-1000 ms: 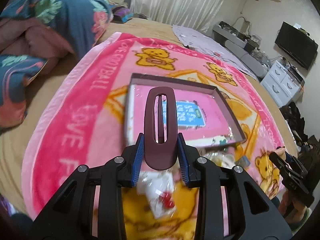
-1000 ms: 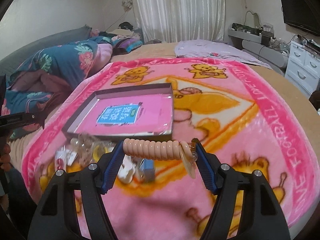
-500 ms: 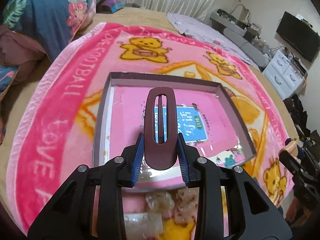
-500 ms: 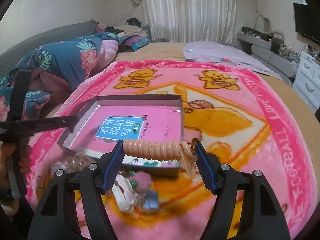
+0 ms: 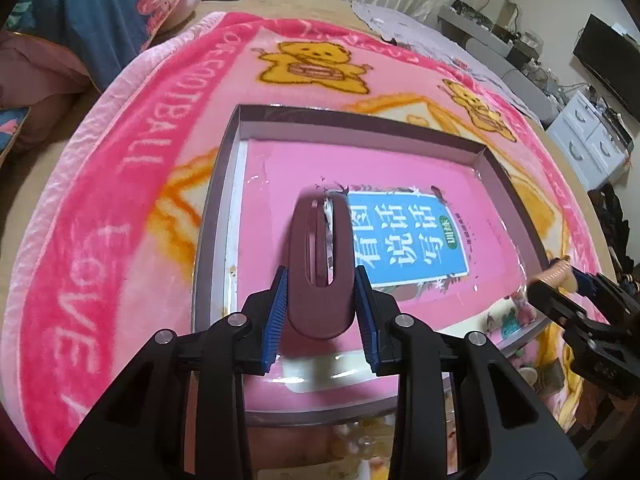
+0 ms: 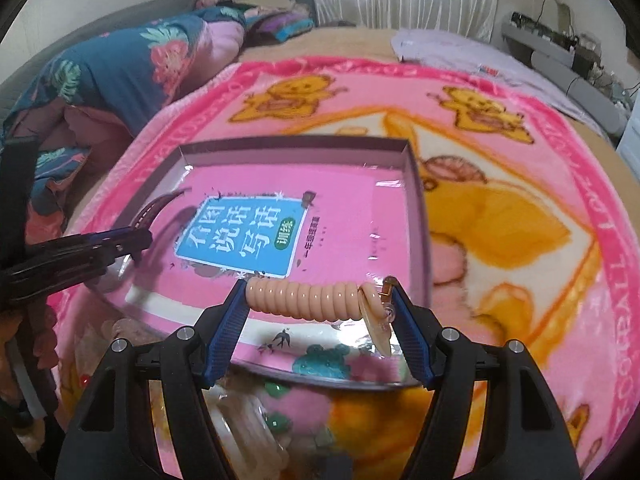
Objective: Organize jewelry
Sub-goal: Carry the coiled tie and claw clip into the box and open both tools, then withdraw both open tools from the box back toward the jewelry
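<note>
At frame centre, the maroon hair clip (image 5: 321,268) is clamped in the left gripper (image 5: 321,300) and the peach coil tie (image 6: 308,300) in the right gripper (image 6: 318,316), both held over the shallow box (image 5: 216,216), likely for dropping in.

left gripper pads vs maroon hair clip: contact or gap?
Touching. The left wrist view shows both blue pads of the left gripper pressed flush against the sides of the maroon hair clip, no gap.

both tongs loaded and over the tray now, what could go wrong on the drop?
1. The left tongs grip the maroon hair clip only at its base; it may tip on release.
2. The right tongs hold the peach coil hair tie end to end; it could spring out past the tray.
3. Both tongs are close together and might collide.
</note>
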The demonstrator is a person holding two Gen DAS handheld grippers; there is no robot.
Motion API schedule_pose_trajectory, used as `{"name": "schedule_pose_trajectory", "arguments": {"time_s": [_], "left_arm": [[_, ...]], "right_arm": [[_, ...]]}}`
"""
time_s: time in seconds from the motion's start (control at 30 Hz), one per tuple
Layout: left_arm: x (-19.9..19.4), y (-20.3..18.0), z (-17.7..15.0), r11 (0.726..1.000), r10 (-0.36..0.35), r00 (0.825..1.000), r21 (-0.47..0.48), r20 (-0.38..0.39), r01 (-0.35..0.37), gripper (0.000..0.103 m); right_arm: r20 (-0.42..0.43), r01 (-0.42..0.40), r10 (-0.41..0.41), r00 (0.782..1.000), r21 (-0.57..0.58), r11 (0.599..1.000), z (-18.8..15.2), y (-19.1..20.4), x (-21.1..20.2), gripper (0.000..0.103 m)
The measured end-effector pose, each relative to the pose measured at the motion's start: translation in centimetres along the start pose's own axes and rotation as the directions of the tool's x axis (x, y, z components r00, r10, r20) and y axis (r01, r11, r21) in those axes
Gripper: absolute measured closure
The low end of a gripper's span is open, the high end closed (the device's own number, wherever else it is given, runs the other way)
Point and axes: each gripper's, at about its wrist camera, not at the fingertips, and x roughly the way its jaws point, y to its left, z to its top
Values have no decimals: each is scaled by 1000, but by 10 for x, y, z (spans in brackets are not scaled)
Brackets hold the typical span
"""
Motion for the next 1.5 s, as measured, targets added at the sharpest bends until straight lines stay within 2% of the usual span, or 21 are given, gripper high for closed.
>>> {"name": "schedule_pose_trajectory", "arguments": {"time_s": [0.13,0.2,0.33,0.43,0.5,0.53,0.8,1.13,1.5], "left_arm": [[-1,4,-3,1000,9,1000,8,-3,-9,77],[-5,6,-5,1000,-2,1000,-1,0,2,69],[-19,7,-10,1000,-7,1000,-6,28,8,63],[-30,6,-13,1000,-11,999,-5,46,11,53],[-38,4,-15,1000,-12,998,-5,60,12,43],[-43,3,-16,1000,-17,998,-4,68,17,42],[-82,-7,-25,1000,-20,992,3,127,20,14],[-128,-14,-37,1000,-26,979,12,202,24,10],[-151,-26,-64,999,-34,978,49,207,24,10]], "right_arm": [[-36,7,-6,999,22,1000,0,0,15,34],[-48,11,-9,999,32,999,-1,-1,18,33],[-45,2,0,999,43,999,-5,-1,11,27],[-12,13,-12,1000,41,999,-8,-2,-6,25],[25,10,-12,1000,44,999,-11,-4,-23,25],[41,9,-11,999,50,999,-12,-5,-31,24],[176,-13,-1,984,81,997,-25,-16,-100,19],[284,-25,3,959,74,997,-41,-18,-163,19],[308,-28,18,951,29,999,-67,-3,-189,19]]}}
